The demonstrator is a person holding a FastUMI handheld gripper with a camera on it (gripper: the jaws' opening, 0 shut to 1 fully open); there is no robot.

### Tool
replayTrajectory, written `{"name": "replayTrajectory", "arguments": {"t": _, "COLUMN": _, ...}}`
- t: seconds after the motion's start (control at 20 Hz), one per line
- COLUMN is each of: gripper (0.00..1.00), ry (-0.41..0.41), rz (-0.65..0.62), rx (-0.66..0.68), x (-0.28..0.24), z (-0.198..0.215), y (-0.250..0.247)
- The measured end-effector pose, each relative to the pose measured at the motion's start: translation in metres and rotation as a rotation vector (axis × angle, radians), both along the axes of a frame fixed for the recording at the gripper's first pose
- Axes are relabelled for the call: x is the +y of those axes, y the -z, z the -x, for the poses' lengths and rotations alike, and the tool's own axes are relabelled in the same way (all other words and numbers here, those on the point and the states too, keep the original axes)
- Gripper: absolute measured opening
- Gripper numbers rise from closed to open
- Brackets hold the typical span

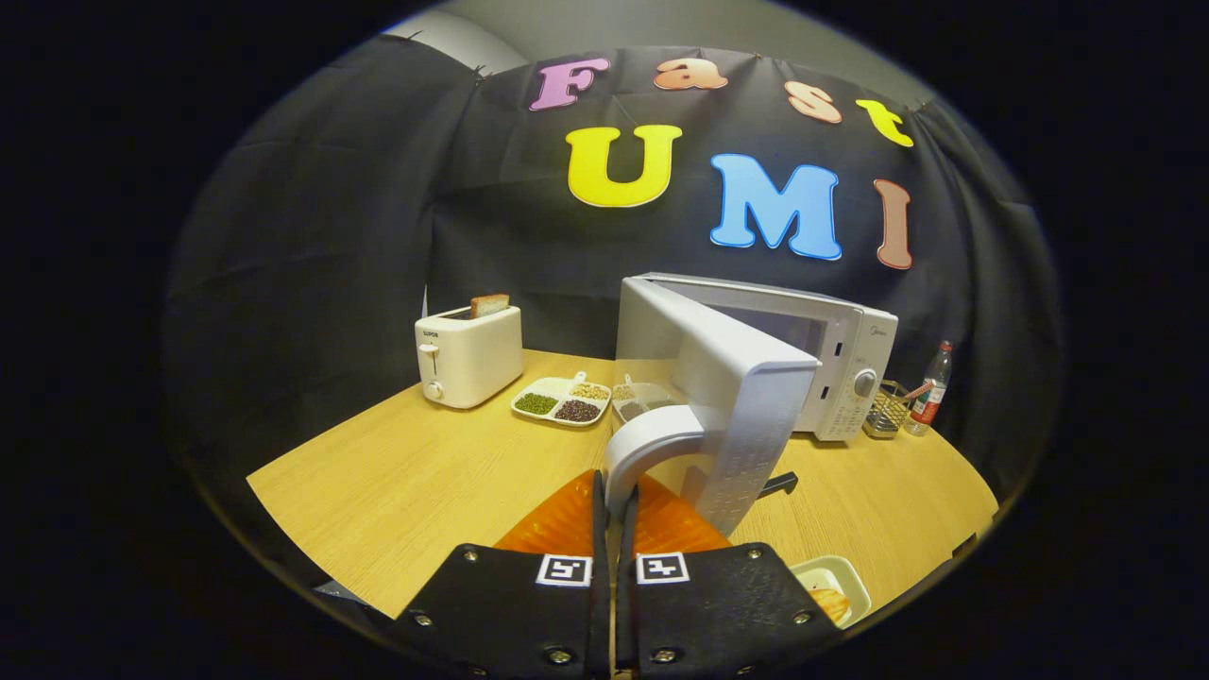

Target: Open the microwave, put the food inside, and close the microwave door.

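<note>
Microwave (841,354) stands toward the back right of the wooden table (425,472), and I see its door (746,406) swung wide open toward me, edge-on, with the curved handle (647,449) at its lower near end. My gripper (614,510) has its fingers drawn almost together, only a thin slit between them, and their tips sit right at the base of that handle; I cannot tell whether they actually pinch it. To the right of the fingers, at the near edge of the table, I see a small pale dish (836,581) holding a piece of golden food (831,603), apart from the microwave. Left of the open door lies a divided tray (564,399) with green, dark and pale grains in separate sections. Further left stands a white toaster (469,356) with a slice of bread (489,304) poking out of its slot. On the far side of the microwave sit a small wire basket (888,411) and, just beside it, a plastic bottle (930,387) with a red label. The tabletop is light wood grain, and black cloth hangs behind and around it as the booth's wall.
</note>
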State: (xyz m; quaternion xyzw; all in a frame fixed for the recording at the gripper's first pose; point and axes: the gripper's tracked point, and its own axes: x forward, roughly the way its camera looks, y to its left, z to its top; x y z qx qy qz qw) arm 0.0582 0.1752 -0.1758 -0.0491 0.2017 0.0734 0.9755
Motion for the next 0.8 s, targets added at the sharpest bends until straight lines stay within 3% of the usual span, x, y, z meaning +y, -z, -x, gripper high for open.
{"name": "replayTrajectory", "arguments": {"t": 0.45, "gripper": 0.1, "ry": -0.041, "rz": -0.004, "rx": 0.007, "x": 0.001, "z": 0.022, "y": 0.005}}
{"name": "replayTrajectory", "arguments": {"t": 0.8, "gripper": 0.08, "ry": -0.165, "rz": 0.053, "rx": 0.023, "x": 0.055, "z": 0.025, "y": 0.009}}
